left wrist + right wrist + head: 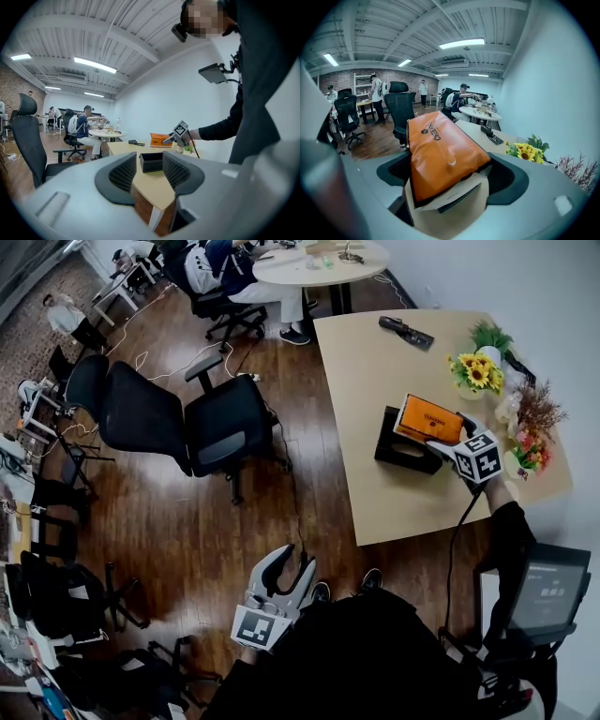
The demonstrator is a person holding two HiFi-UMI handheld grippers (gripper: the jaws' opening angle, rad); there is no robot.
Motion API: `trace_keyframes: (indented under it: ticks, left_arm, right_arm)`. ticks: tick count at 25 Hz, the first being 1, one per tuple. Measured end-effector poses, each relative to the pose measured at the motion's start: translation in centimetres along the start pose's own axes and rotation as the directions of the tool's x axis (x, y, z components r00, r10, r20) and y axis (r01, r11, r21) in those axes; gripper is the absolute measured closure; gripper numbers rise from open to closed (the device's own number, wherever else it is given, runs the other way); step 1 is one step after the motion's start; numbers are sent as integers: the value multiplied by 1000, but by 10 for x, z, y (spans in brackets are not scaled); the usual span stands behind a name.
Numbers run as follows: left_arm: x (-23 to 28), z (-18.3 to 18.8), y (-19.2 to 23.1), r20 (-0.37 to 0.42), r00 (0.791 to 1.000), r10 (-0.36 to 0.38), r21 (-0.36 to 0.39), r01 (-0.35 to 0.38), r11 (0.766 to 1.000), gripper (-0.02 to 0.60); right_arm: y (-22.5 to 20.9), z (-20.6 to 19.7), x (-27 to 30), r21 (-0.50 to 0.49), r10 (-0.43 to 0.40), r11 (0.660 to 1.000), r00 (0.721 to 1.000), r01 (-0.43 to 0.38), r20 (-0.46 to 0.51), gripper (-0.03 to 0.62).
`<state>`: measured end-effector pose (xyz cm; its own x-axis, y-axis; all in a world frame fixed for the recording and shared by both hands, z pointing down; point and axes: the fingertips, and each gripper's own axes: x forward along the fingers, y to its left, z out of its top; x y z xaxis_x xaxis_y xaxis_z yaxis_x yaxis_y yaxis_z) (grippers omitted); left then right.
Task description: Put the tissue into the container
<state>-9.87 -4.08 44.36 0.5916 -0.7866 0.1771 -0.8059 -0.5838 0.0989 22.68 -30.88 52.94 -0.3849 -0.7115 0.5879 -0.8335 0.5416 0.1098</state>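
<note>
An orange tissue pack [427, 418] hangs tilted just above a black open container [394, 444] on the light wooden table [375, 381]. My right gripper [448, 439] is shut on the pack's near end. In the right gripper view the pack [440, 150] fills the gap between the jaws of the right gripper [452, 172]. My left gripper [293, 557] hangs low over the wooden floor, open with nothing between its fingers. From the left gripper view, the left gripper [150, 160] frames the far container [151, 164], with the pack [159, 139] above it.
Sunflowers in a pot [478, 369] and dried flowers [532, 418] stand along the table's right edge. A dark flat device [405, 332] lies at the table's far end. Black office chairs [220, 432] stand left of the table. A person sits at a round table [319, 263] beyond.
</note>
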Motion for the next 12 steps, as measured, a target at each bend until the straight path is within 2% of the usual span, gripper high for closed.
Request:
trace_keyframes:
  ticks: [12]
  left_arm:
    - [-2,-6,-4,-33,999,16,5,-16,1000,423]
  right_arm:
    - [-4,-28,32,21,8,1000,998,-7,-64,102]
